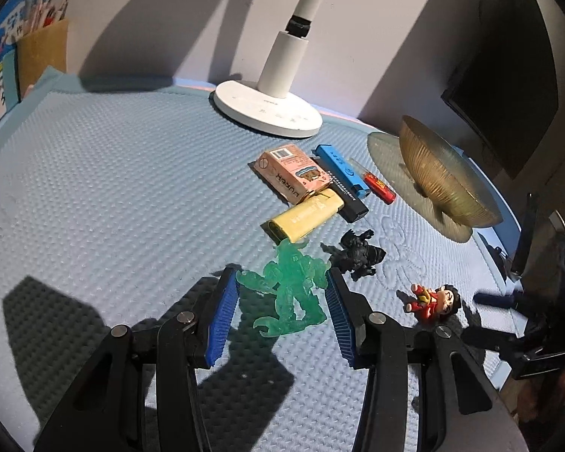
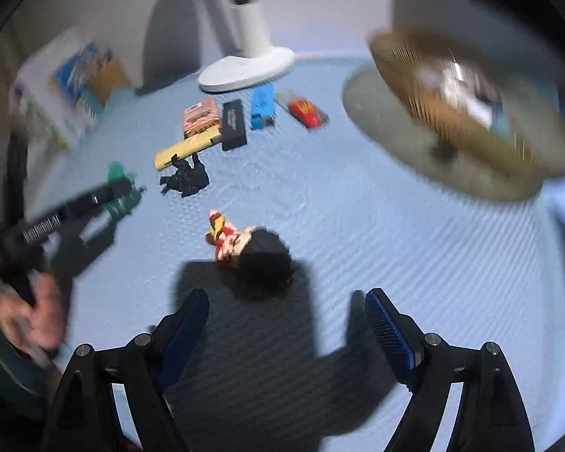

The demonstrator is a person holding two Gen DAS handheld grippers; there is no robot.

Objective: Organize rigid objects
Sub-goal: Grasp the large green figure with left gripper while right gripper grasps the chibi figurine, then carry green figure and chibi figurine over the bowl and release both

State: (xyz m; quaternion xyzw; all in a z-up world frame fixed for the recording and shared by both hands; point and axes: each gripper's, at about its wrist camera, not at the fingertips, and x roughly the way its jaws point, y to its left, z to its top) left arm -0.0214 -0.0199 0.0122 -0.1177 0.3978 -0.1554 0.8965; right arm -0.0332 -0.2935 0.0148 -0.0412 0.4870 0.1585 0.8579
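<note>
1. Your left gripper (image 1: 282, 290) has its jaws spread around the green translucent figure (image 1: 290, 290), one blue pad on each side; the right pad looks to touch an arm, the left pad sits just beside it, so you are not yet pinching it.
2. Your right gripper (image 2: 286, 324) hangs with jaws spread wide and nothing between them, above its own shadow on the blue mat (image 2: 358, 226). That view is blurred.
3. Just ahead of the right gripper lies the red-clothed doll figure (image 2: 245, 245), on its side, well apart from the other toys, with bare mat to its right.
4. The black figure (image 1: 358, 256) lies just right of the green one, near but apart.
5. Farther on sits a tight cluster: the yellow case (image 1: 301, 218), the pink box (image 1: 293, 177), the black bar (image 1: 346, 196), the blue lighter (image 1: 342, 167) and the red lighter (image 1: 378, 186), with several touching.
6. To the right, the gold bowl (image 1: 444, 180) stands tilted near the counter's right edge.
7. At the back edge, the white lamp base (image 1: 267, 109) stands against the wall; the left half of the mat is open.
</note>
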